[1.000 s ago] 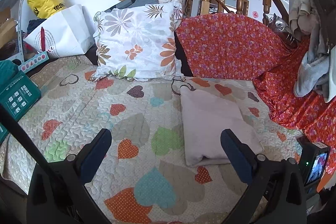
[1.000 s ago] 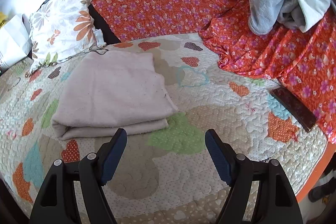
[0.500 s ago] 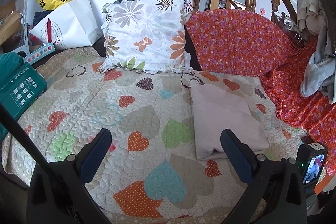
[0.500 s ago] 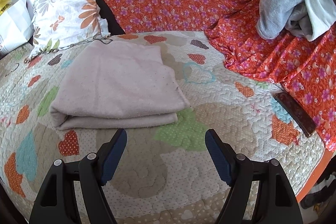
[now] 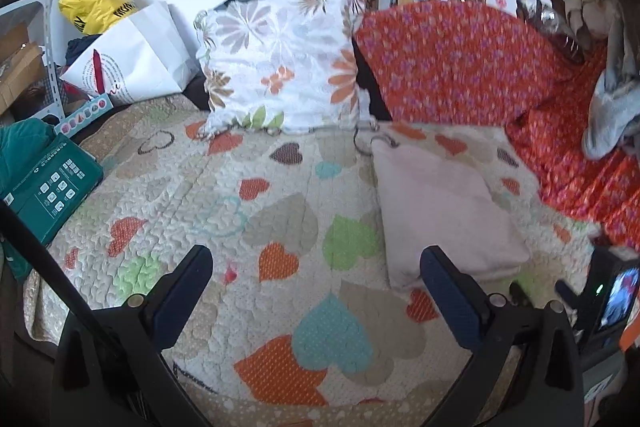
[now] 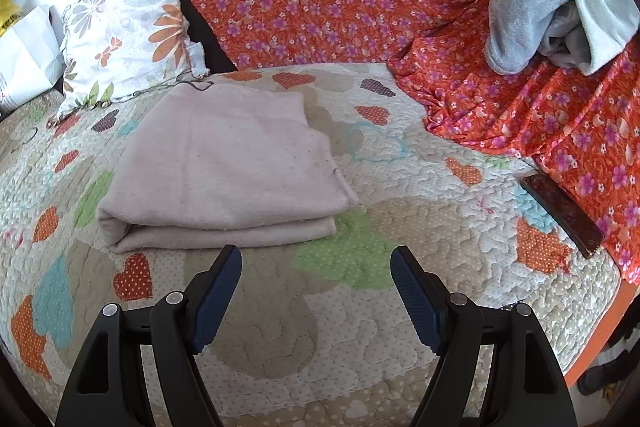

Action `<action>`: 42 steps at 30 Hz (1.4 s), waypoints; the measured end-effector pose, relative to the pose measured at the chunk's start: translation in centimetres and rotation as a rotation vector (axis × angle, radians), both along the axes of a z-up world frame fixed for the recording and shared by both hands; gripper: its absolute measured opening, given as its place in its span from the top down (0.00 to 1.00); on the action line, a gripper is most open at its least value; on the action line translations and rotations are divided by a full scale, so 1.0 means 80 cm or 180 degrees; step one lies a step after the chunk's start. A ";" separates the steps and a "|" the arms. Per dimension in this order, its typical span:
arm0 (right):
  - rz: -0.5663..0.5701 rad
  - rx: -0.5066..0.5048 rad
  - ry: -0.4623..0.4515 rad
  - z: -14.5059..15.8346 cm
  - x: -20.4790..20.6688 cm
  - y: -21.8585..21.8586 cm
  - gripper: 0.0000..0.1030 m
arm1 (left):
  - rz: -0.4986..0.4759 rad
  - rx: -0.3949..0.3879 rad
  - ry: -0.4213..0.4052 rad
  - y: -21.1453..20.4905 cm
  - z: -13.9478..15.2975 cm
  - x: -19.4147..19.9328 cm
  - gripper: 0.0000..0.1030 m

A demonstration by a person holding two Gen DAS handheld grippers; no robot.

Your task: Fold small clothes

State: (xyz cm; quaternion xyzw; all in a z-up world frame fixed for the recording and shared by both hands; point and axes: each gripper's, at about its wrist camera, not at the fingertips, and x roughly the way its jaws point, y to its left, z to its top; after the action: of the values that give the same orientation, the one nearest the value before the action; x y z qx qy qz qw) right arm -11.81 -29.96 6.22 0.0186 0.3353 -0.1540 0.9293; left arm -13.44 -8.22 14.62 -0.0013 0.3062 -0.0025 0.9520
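Note:
A pale pink cloth (image 6: 228, 167) lies folded into a flat rectangle on the heart-patterned quilt (image 6: 360, 307). It also shows in the left wrist view (image 5: 444, 211), to the right of centre. My right gripper (image 6: 316, 263) is open and empty, held just in front of the cloth's near folded edge, apart from it. My left gripper (image 5: 316, 263) is open and empty above the quilt (image 5: 240, 227), with the cloth beyond its right finger.
A floral pillow (image 5: 280, 63) leans at the back. Red flowered fabric (image 6: 360, 3) covers the back and right side. A pile of grey-blue clothes (image 6: 552, 7) sits at the far right. A dark phone (image 6: 562, 215) lies near the quilt's right edge. A green box (image 5: 48, 191) and white bag (image 5: 132, 59) stand at the left.
Both grippers have drawn back and away from the folded cloth, which looks farther off in both views. Both stay open and the cloth has not moved.

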 end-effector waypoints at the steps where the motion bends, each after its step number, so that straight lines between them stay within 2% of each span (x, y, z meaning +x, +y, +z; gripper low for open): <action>1: -0.0004 0.0033 -0.0014 0.001 -0.002 -0.002 0.21 | 0.0007 0.0051 0.0063 0.000 -0.007 0.001 0.00; 4: -0.0005 0.0087 -0.0026 0.001 -0.005 -0.006 0.21 | -0.0001 0.0119 0.0273 0.001 -0.027 0.006 0.00; 9: -0.0058 0.0120 -0.0055 0.004 -0.009 -0.013 0.21 | -0.0014 -0.0032 0.0634 0.004 -0.051 0.019 0.00; 12: -0.0074 0.0134 -0.0087 0.006 -0.013 -0.015 0.21 | -0.0017 -0.0060 0.0749 0.003 -0.061 0.022 0.00; 25: -0.0083 0.0239 -0.0085 0.004 -0.010 -0.017 0.21 | -0.0020 -0.0073 0.0982 -0.006 -0.077 0.026 0.00; 33: -0.0099 0.0273 -0.0062 0.001 -0.007 -0.019 0.20 | -0.0046 0.0016 0.1006 -0.014 -0.080 0.026 0.00; 38: -0.0084 0.0196 -0.0022 -0.002 -0.005 -0.016 0.20 | -0.0062 0.0044 0.0984 -0.014 -0.086 0.030 0.00; 42: -0.0068 -0.0010 0.0100 -0.009 0.002 -0.005 0.20 | -0.0033 0.0076 0.0885 -0.011 -0.087 0.040 0.00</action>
State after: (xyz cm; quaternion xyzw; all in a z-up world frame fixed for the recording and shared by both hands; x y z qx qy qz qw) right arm -11.65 -30.33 5.48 0.0182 0.3494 -0.1647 0.9222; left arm -10.25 -9.12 7.64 0.0114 0.4351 -0.0035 0.9003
